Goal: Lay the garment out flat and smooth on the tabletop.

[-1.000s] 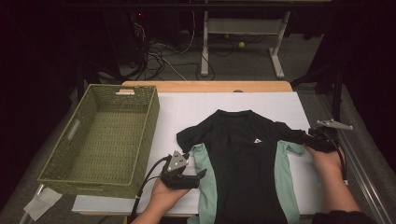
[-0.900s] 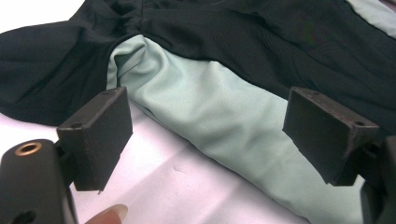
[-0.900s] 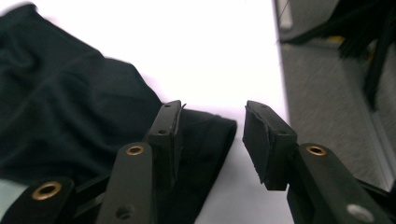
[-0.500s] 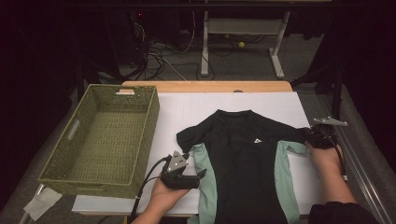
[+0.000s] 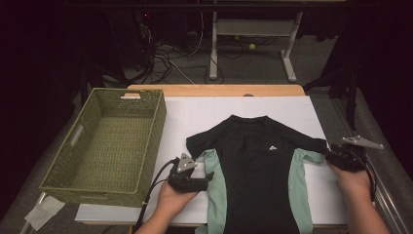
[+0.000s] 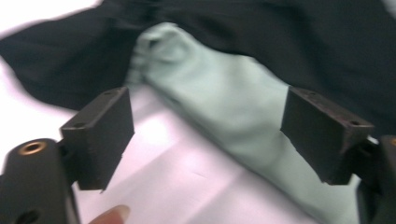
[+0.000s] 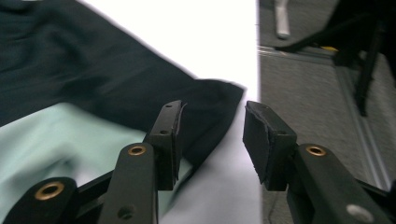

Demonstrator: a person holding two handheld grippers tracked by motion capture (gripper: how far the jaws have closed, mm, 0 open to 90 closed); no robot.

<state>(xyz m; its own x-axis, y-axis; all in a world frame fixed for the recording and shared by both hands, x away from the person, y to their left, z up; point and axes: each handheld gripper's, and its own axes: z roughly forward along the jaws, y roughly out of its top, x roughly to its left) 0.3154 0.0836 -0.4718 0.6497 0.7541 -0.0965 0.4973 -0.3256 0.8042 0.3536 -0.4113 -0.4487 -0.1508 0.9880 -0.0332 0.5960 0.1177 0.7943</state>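
Two claws work at a black T-shirt (image 5: 258,170) with pale green side panels, which lies spread face up on the white surface (image 5: 234,112), collar toward the far edge and hem hanging toward the person; the left claw (image 5: 207,181) sits at the shirt's left side, just beside the green panel (image 5: 215,187) below the left sleeve, held in a hand (image 5: 173,197) that comes in from the bottom edge; in the left gripper view its jaws stand spread wide, having just closed a little, with the green fabric (image 6: 224,107) lying between and beyond them and neither pad pressing on it; the right claw (image 5: 331,156) is at the end of the right sleeve (image 5: 311,144), near the right edge of the surface; in the right gripper view its jaws have just been opening and stand parted, the black sleeve tip (image 7: 210,107) lying in the gap between them, with its cloth close against the left pad, though I cannot tell whether it touches; a woven green basket (image 5: 85,156) stands empty at the left of the surface, well apart from the shirt.
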